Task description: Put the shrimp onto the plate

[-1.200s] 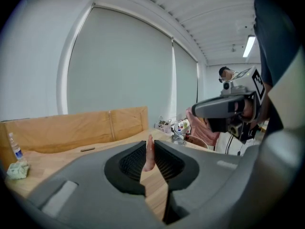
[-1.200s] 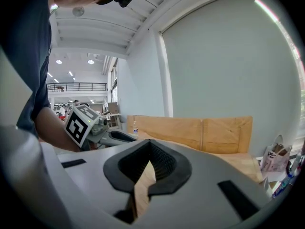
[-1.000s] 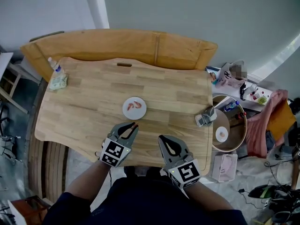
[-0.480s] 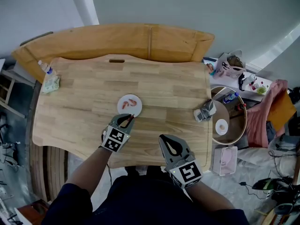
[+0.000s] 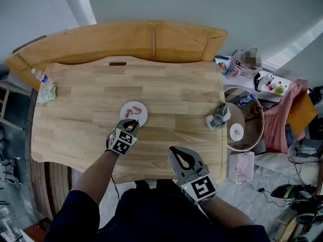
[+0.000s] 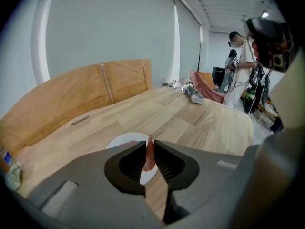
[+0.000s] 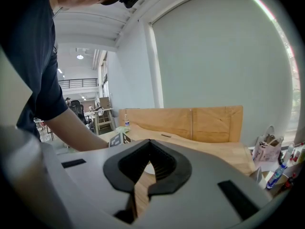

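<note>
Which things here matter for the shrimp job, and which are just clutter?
Job: left gripper, held shrimp, white plate, plated shrimp.
Lying about: bottle, crumpled wad, grey bundle at the table edge. The right gripper is shut and empty.

The left gripper [image 6: 148,146] pinches a pink shrimp [image 6: 149,155] upright between its dark jaws, just over the near edge of a white plate [image 6: 123,140] on the wooden counter [image 6: 200,123].
</note>
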Tool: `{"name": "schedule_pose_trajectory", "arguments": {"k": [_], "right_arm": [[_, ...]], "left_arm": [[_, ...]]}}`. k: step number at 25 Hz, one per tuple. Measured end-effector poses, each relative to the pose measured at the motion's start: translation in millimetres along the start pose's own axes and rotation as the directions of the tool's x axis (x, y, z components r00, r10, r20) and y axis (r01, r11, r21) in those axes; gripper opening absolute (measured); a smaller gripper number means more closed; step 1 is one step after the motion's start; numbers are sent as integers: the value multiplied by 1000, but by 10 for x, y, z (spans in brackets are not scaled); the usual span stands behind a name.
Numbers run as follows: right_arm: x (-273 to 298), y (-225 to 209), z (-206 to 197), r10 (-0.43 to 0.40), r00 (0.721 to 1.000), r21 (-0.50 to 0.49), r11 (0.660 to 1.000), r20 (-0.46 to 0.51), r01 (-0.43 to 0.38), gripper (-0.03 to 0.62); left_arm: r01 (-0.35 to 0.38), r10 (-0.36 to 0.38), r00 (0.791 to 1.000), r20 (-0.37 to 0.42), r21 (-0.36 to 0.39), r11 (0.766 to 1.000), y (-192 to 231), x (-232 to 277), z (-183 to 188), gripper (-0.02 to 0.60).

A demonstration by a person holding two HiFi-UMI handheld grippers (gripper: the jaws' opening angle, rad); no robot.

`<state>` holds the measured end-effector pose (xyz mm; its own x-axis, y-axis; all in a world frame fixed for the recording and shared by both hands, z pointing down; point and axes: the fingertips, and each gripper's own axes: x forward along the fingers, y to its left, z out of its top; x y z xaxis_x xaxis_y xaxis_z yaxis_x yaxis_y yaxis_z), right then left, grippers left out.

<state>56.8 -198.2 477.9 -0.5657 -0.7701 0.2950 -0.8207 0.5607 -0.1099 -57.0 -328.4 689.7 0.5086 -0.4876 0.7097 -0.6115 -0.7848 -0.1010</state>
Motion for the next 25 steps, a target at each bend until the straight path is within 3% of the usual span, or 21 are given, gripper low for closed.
{"name": "schedule_pose_trajectory", "arguments": {"k": [14,25], "right_arm": [[-5,-91,-196,-3,999,26,1000,-39,4,9],[38,-87,-143,21,999,3,1000,-36,-21,9]], "left_arm": [[12,-12,988,-157,2,1000,179,607,-272,58],[18,-20,974,-227,-12,1000,216,770,-431,58]]}}
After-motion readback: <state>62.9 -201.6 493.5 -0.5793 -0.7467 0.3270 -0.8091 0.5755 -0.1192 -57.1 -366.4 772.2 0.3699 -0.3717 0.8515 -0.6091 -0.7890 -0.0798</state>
